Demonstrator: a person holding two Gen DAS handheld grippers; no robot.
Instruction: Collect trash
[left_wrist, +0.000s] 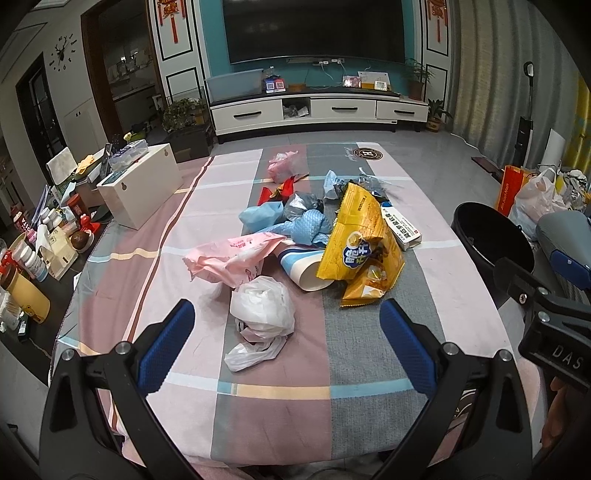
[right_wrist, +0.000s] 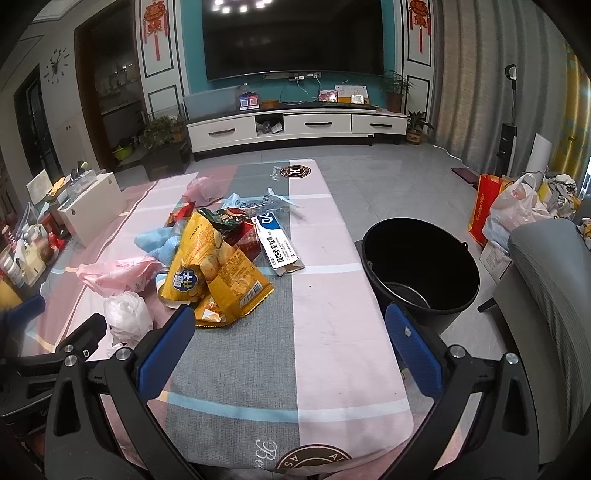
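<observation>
I hold my left gripper (left_wrist: 286, 332) wide apart and empty over the near part of the table (left_wrist: 369, 354), its blue fingers (left_wrist: 168, 339) flanking a crumpled white plastic bag (left_wrist: 263, 310) that lies between them on the cloth. My right gripper (right_wrist: 290, 345) is likewise spread and carries nothing, hovering above the table's near right corner. The trash sits heaped mid-table: a yellow chip bag (right_wrist: 218, 266), a pink plastic bag (left_wrist: 232, 256) toward the left edge, a paper cup (left_wrist: 304, 267) on its side touching the chip bag, blue crumpled wrappers (left_wrist: 291, 223), and a white medicine box (right_wrist: 277, 246) just beside the chip bag. Off the table's right edge stands a black bucket (right_wrist: 421, 266), open-mouthed.
</observation>
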